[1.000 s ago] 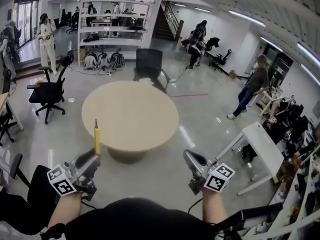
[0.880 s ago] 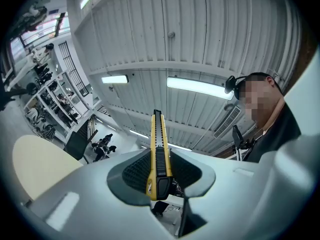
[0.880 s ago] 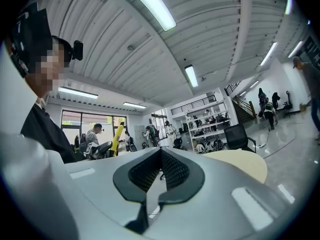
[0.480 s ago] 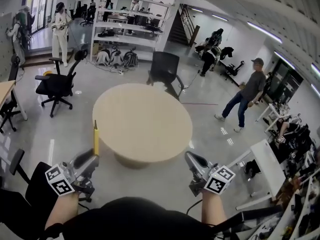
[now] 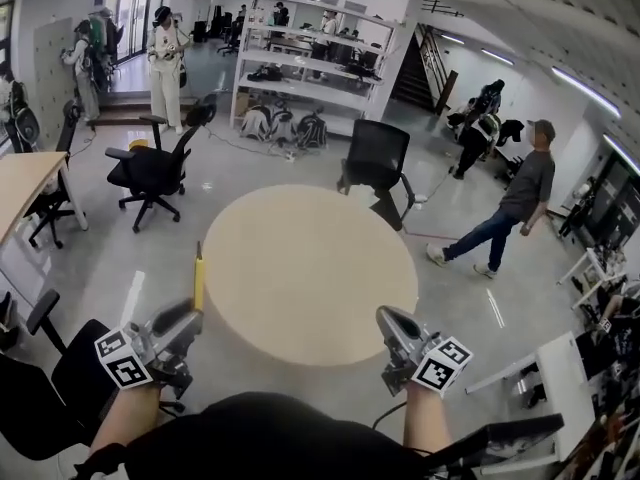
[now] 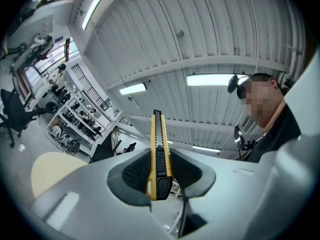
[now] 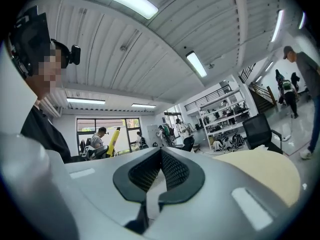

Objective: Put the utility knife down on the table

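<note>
A yellow utility knife stands upright in my left gripper, its tip pointing up. In the left gripper view the knife lies straight along the jaws, and both ribbed pads of the left gripper press on its black and yellow body. The round beige table is just ahead of both grippers; the knife hangs off its near left edge. My right gripper is held low at the table's near right edge. In the right gripper view its tips meet, with nothing between them, and the table shows to the right.
A black chair stands behind the table, another at the far left, and one by my left elbow. A person walks at the right. A wooden desk is at left, shelves at the back.
Both grippers and the view have moved forward to the round table, which now looks larger and nearer. The knife stays upright in the left gripper. The person at the right has walked leftward.
</note>
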The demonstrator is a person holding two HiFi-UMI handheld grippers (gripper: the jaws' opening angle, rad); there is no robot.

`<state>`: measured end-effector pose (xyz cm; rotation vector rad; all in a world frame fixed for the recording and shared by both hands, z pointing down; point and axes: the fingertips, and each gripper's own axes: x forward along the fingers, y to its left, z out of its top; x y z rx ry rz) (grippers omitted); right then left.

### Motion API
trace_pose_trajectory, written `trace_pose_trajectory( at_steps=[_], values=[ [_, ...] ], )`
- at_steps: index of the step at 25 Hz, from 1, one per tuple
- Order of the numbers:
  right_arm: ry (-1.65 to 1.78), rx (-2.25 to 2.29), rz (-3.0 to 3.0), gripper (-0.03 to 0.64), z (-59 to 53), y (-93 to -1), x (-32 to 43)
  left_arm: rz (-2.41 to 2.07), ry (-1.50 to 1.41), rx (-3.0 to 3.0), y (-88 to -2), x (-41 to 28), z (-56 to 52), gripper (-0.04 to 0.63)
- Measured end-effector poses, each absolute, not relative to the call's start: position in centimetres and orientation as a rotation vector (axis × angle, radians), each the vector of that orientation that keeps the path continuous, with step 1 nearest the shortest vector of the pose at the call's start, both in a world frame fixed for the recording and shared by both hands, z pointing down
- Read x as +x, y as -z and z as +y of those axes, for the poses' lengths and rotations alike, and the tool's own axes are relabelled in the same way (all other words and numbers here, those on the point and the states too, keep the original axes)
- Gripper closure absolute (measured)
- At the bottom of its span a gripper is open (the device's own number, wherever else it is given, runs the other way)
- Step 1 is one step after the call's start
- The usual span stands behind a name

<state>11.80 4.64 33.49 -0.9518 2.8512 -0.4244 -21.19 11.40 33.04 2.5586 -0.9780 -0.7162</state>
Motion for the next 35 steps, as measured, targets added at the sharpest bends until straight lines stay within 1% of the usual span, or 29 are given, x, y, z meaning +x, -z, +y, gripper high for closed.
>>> trace_pose_trajectory(
  at_steps=[6,10,16,22,30,35],
  values=[
    [0.394,-0.803,2.903,0.603,-4.2,-32.6,16.4,-1.036,0.761,2.551,-31.6,-14.7,4.8,0.479],
    [0.423,-0.764,2.906,0.603,-8.4,-33.7,19.9,-1.059,0.75,2.545,-31.9,-10.7,1.4,0.479],
    [0.464,-0.754,2.896,0.603,-12.3,-35.1,22.2,-1.044,0.703,2.525,-32.7,-7.7,-2.2,0.479],
    [0.548,-0.824,2.877,0.603,-18.4,-38.2,19.5,-0.946,0.678,2.521,-35.0,-9.8,-9.9,0.479],
    [0.558,-0.984,2.852,0.603,-17.5,-37.5,18.9,-0.792,0.711,2.52,-36.2,-11.0,-12.2,0.479],
    [0.556,-1.081,2.814,0.603,-23.0,-37.1,12.7,-0.694,0.693,2.551,-36.5,-16.9,-19.0,0.479]
  ],
)
